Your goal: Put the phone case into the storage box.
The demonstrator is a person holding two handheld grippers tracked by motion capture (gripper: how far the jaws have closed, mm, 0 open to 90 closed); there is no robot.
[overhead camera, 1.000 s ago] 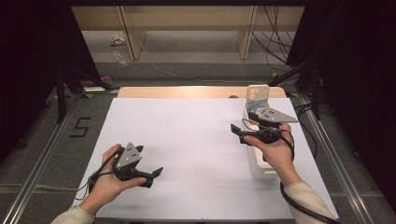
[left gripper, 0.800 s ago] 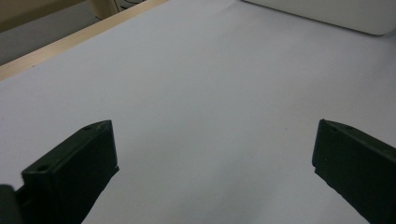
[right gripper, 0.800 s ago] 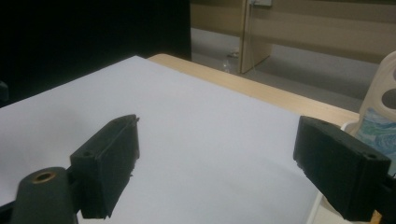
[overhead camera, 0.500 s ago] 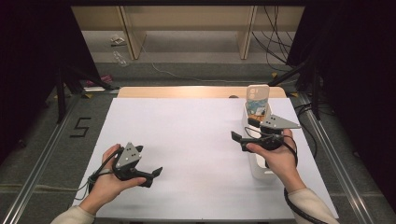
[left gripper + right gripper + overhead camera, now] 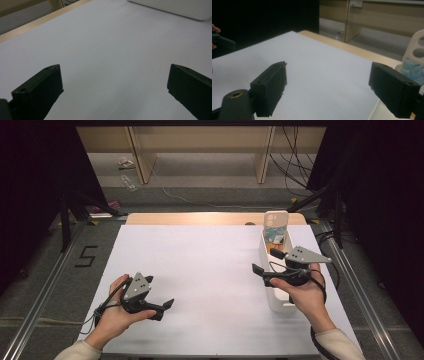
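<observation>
On the right side of the white table (image 5: pixel 210 270) stands a narrow white bin (image 5: pixel 278 301). Its tall handle (image 5: pixel 276 218) is at the far end, and a blue-printed packet (image 5: pixel 274 236) sits inside. My right gripper (image 5: pixel 266 261) hovers over the bin's middle and points left, open with nothing between its jaws. In the right gripper view the right gripper (image 5: pixel 328 82) frames bare table, with the handle (image 5: pixel 417 48) and packet (image 5: pixel 412 71) at the right edge. My left gripper (image 5: pixel 165 309) rests low at the front left, open and empty. The left gripper view shows the left gripper (image 5: pixel 115 82) over bare table.
A wooden strip (image 5: pixel 200 218) runs along the table's far edge. Metal rails (image 5: pixel 45 290) flank both sides, and the floor at the left carries a marked "5" (image 5: pixel 86 256). A corner of the white bin (image 5: pixel 175 7) appears far off in the left gripper view.
My right gripper has drifted along the bin toward the person, still open. The left hand and its gripper have stayed in place.
</observation>
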